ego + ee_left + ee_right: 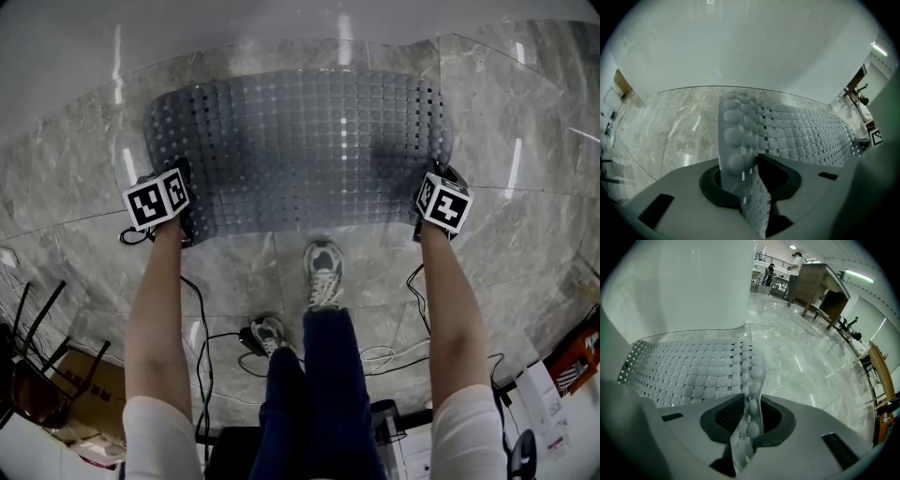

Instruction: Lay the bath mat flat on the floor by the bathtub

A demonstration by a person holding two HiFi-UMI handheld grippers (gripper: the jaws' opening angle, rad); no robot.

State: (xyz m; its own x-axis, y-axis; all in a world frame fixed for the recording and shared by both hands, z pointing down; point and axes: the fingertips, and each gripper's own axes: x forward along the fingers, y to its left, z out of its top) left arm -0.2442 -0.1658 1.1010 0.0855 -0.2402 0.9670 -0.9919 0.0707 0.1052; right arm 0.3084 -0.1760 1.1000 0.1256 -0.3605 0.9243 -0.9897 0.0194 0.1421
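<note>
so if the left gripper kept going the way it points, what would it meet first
The bath mat: its raised edge stands between the jaws of the left gripper. Beyond that, it points steeply down at the marble floor, seemingly close; depth is unclear.

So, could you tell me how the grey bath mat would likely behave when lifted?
Probably floppy: the bath mat lies mid-span on the floor while both ends curl upward. Likely light for its size, being thin and perforated. Its bumpy surface may resist slipping.
</note>
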